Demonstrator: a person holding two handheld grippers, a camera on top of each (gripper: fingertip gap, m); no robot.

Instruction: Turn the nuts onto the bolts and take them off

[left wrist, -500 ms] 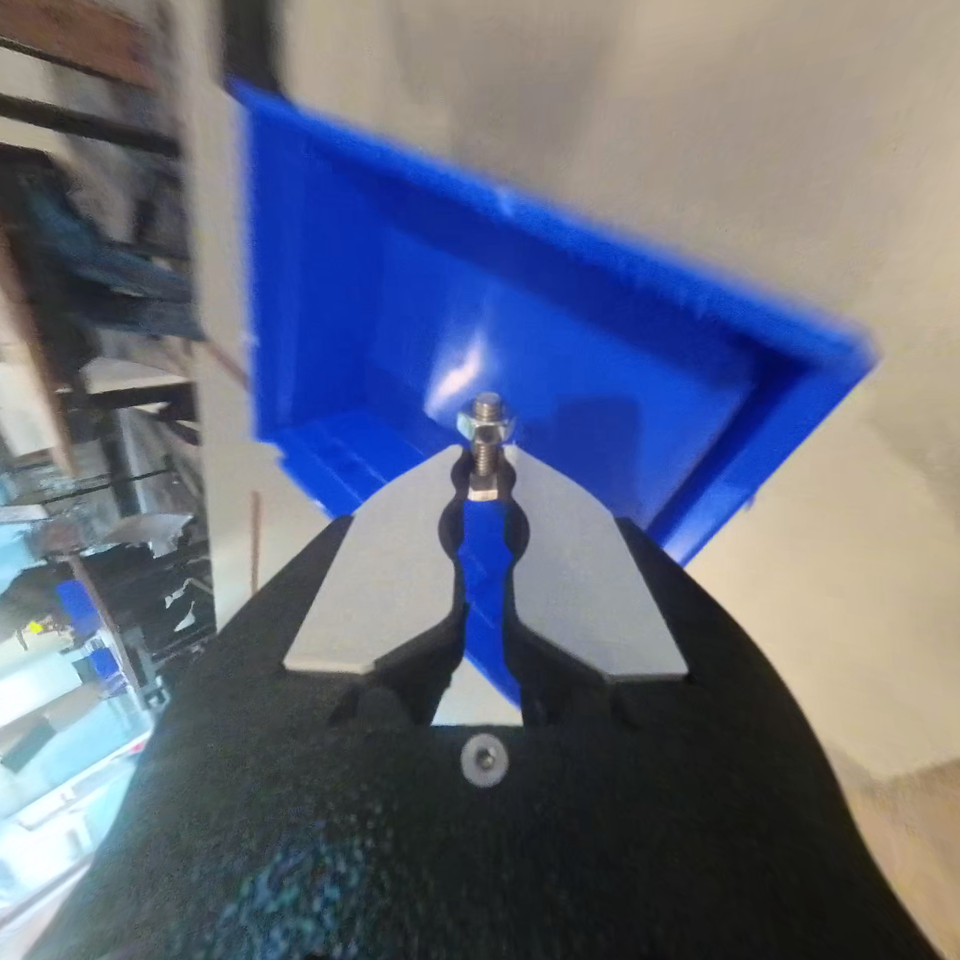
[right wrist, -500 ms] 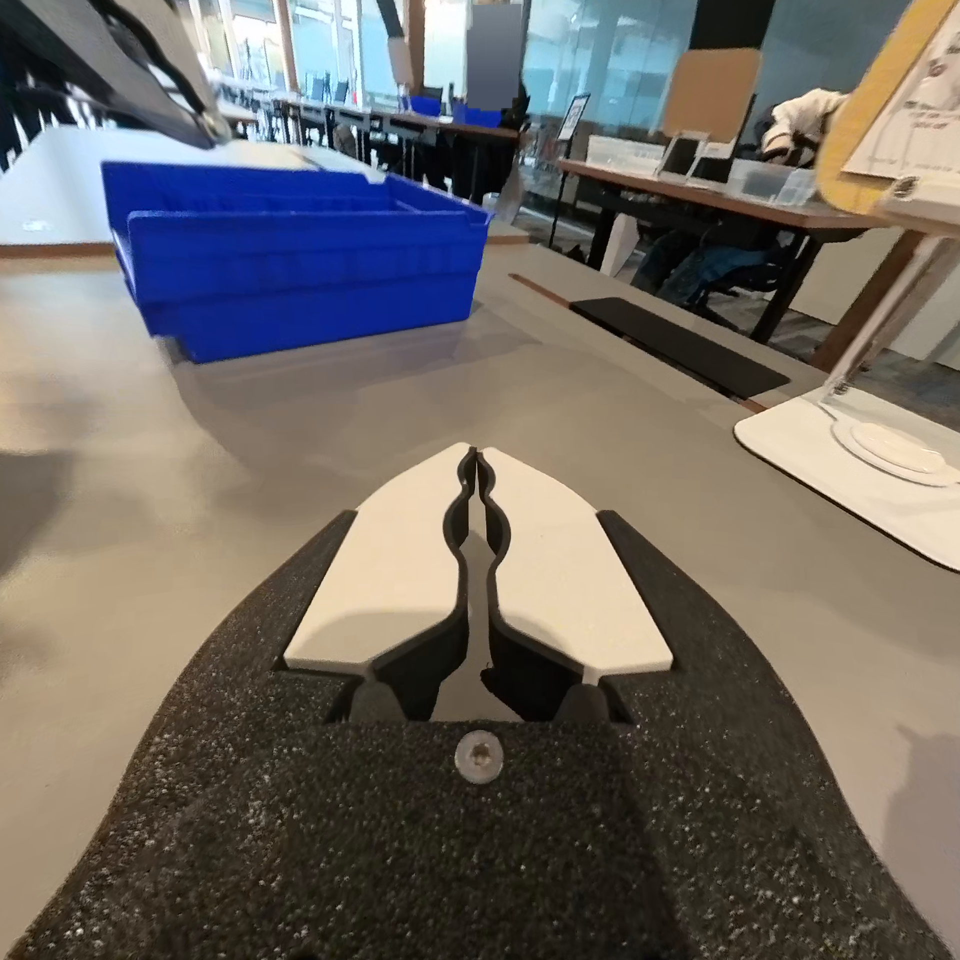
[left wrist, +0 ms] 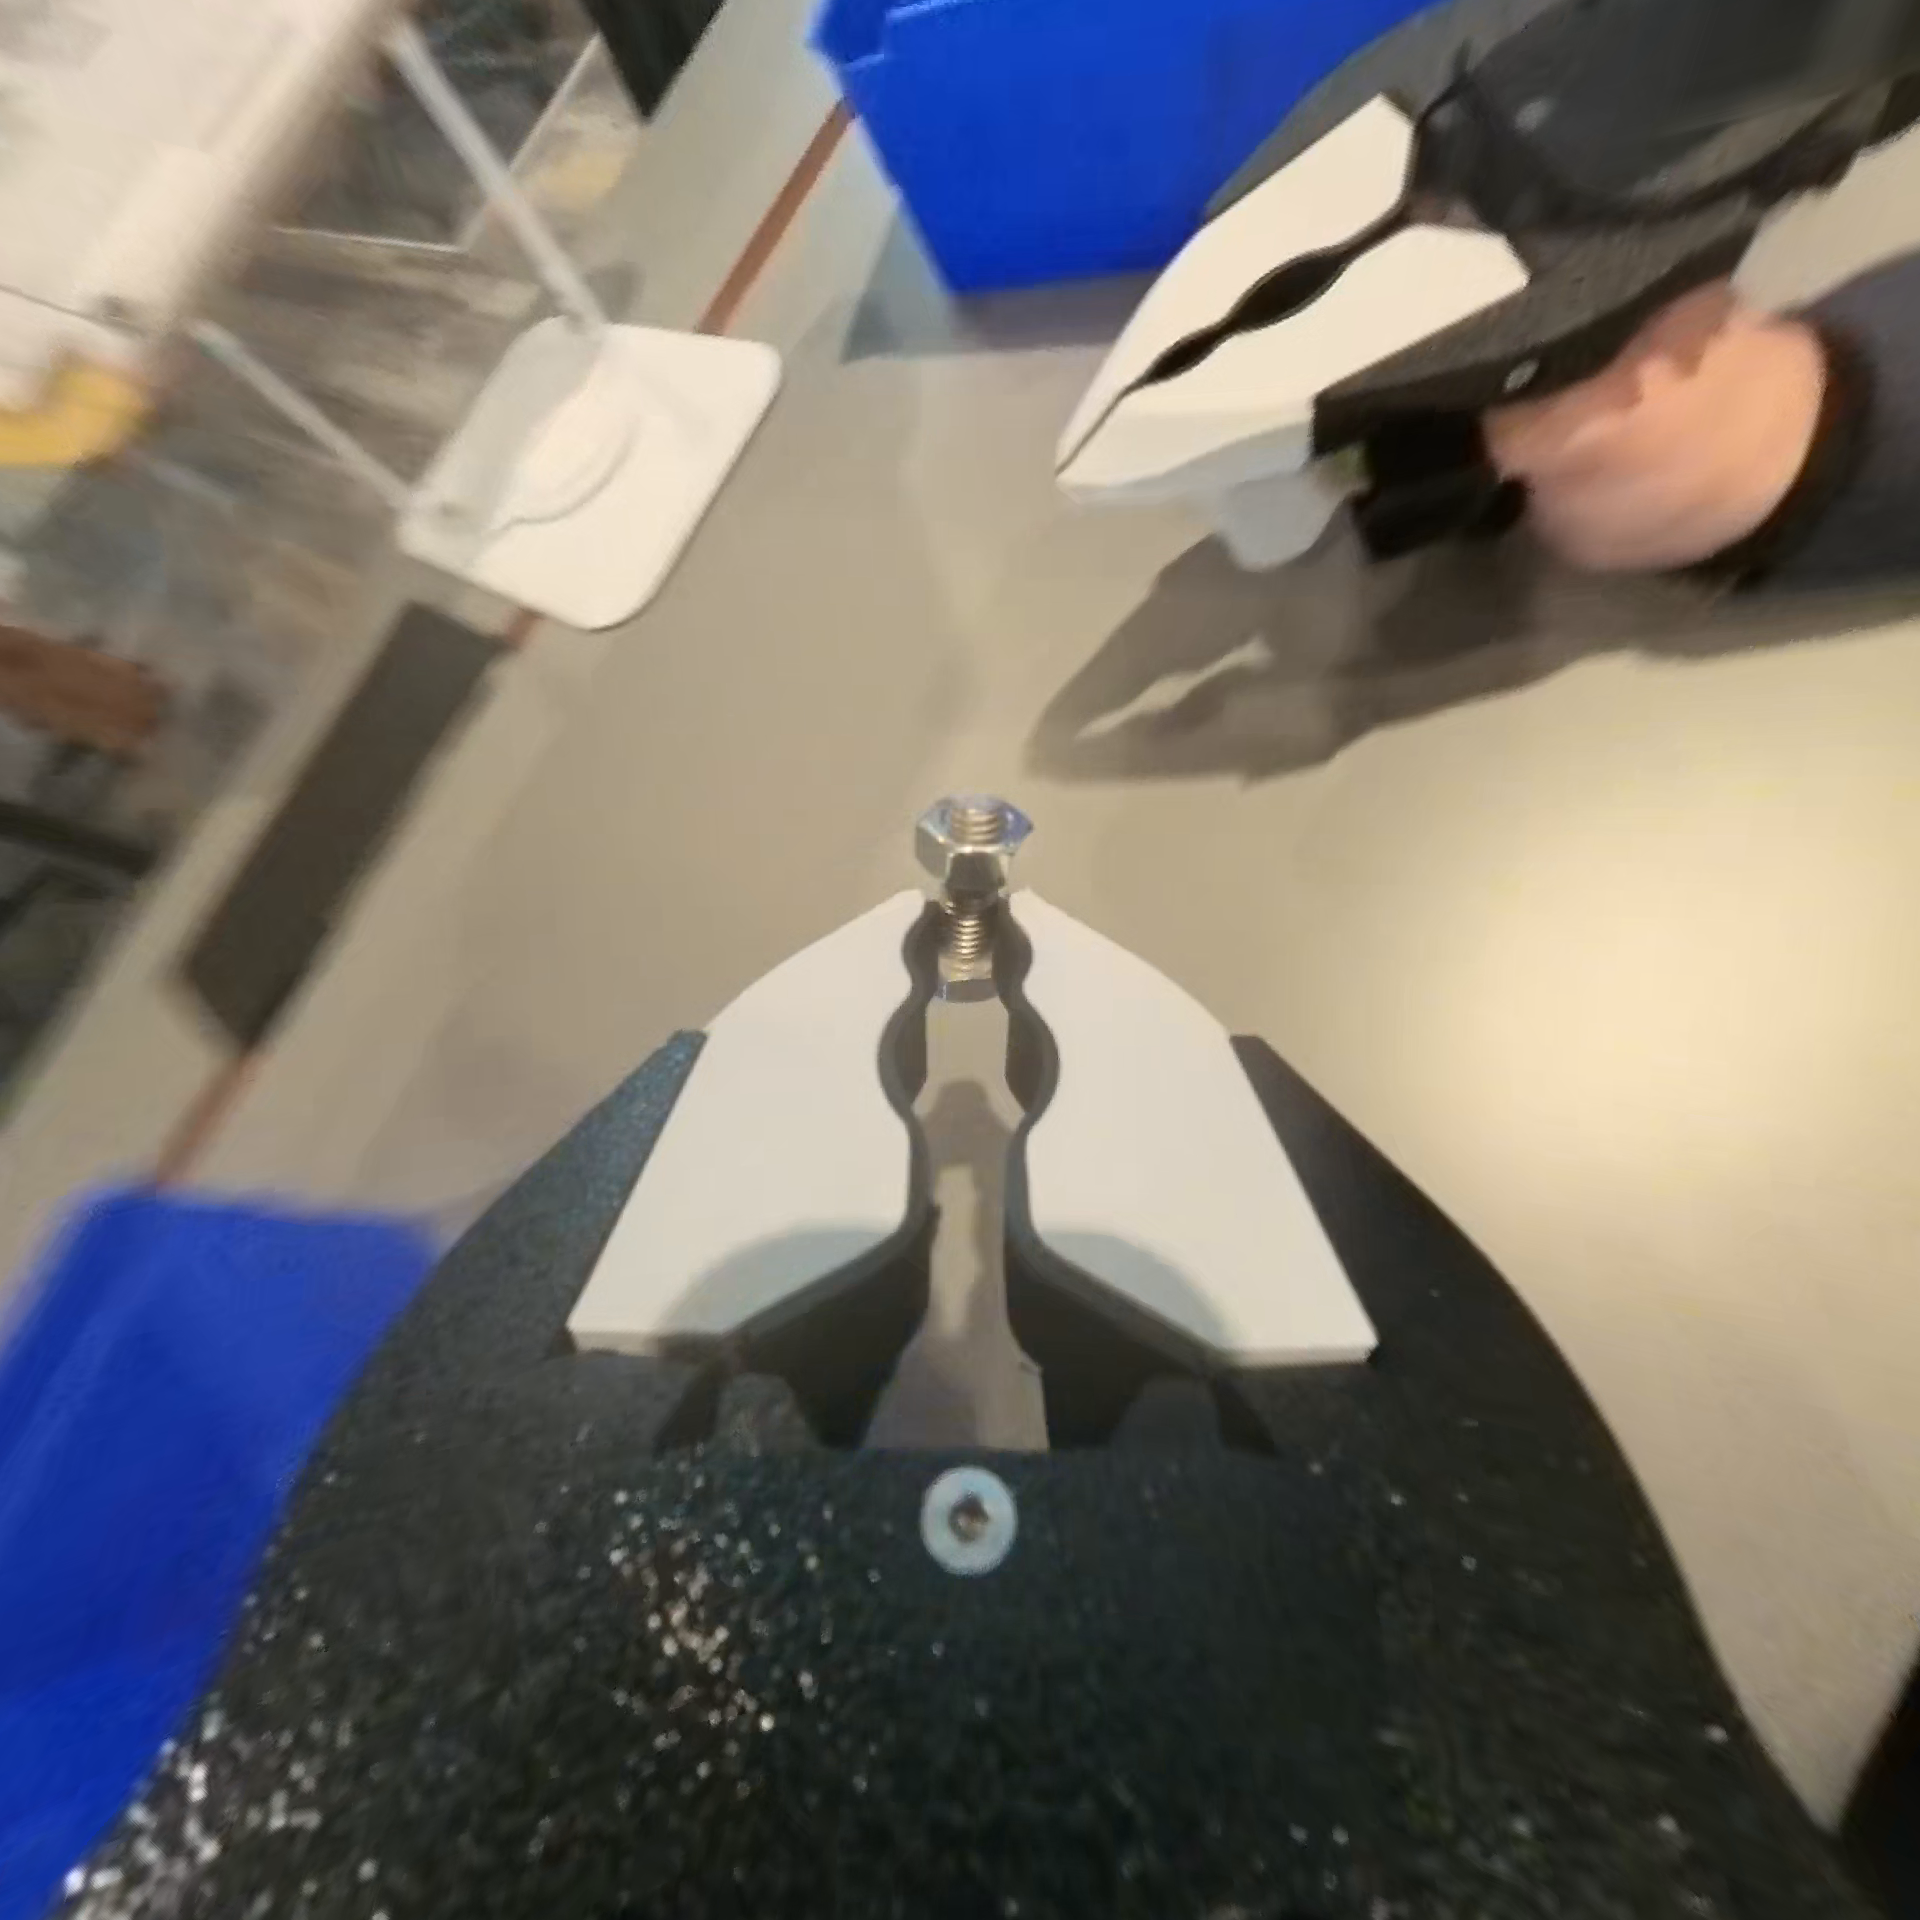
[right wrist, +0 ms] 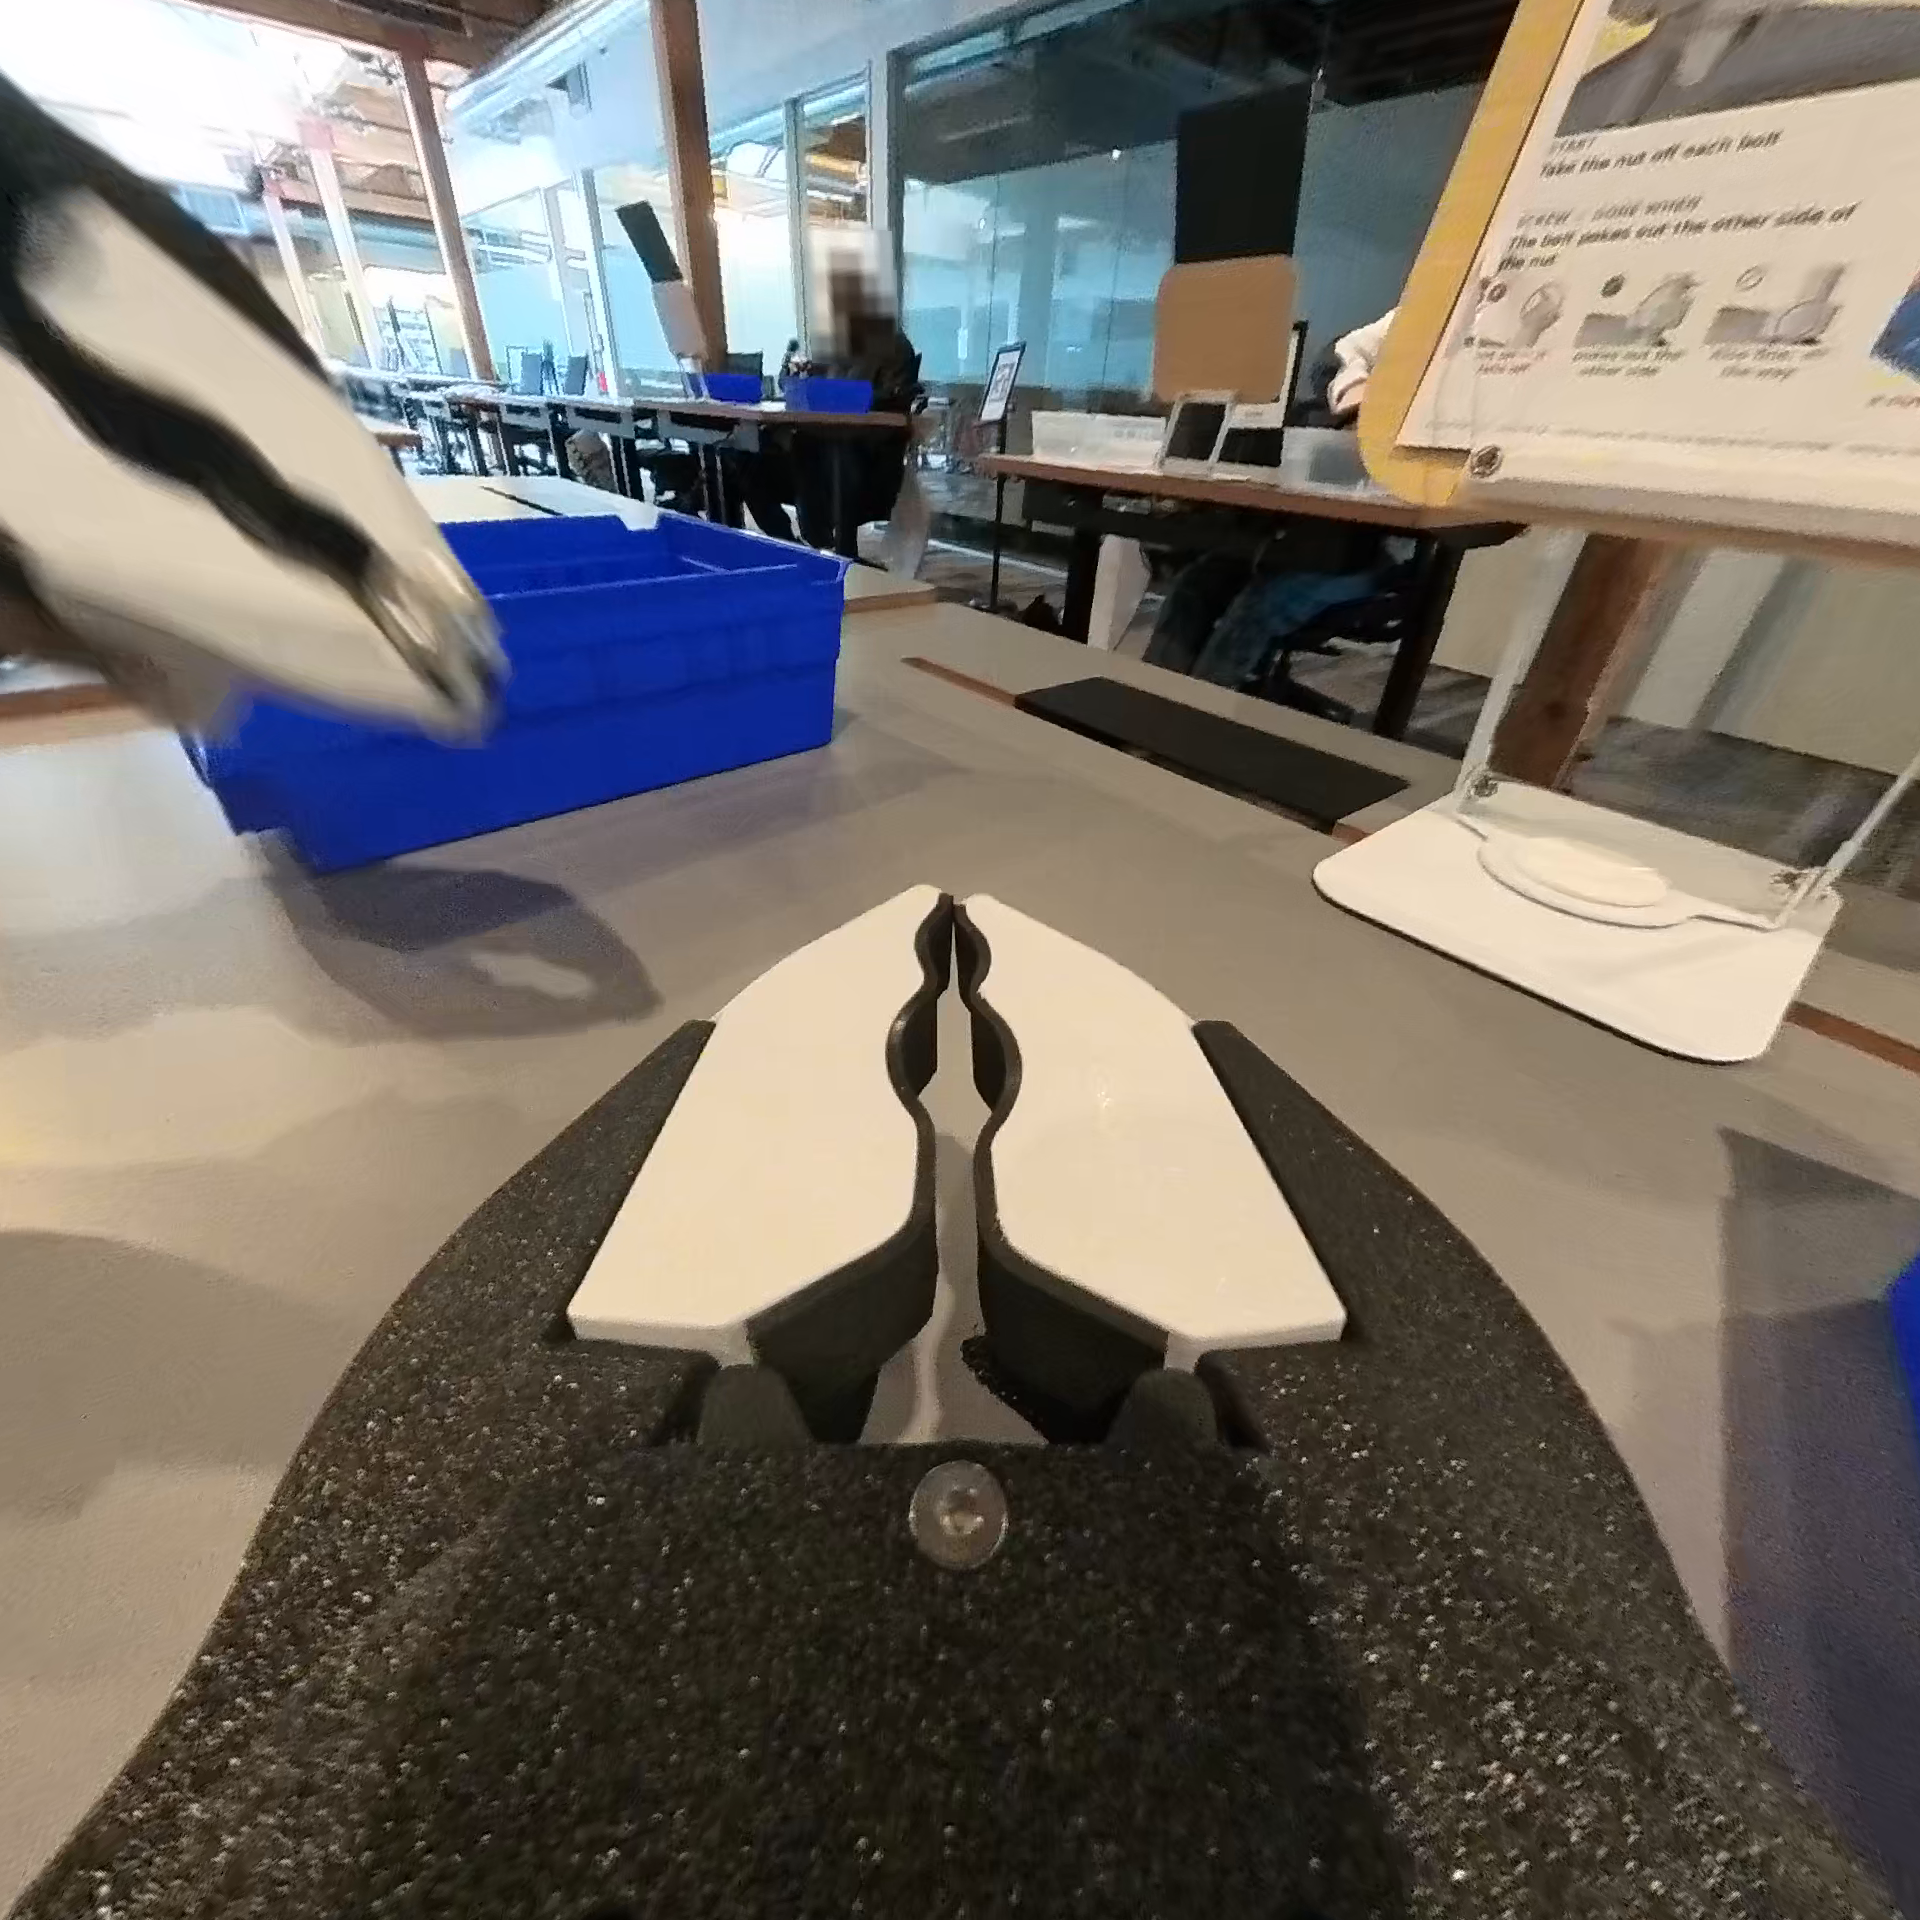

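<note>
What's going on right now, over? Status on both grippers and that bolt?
Left gripper shut on bolt, nut threaded near its tip. Right gripper shut, empty, above table. Nothing between them.

Left wrist view: looks steeply down along own fingers onto grey table [left wrist: 1455,1039], close, blurred. Right wrist view: low above table, near level, faces across it toward distant room. Shared: blue bin [right wrist: 623,665] (top edge in left view), white stand base [left wrist: 592,457], each other's gripper.

Glass partitions [right wrist: 1039,260] behind rows of desks [right wrist: 1195,488]; wooden posts [right wrist: 686,177].
</note>
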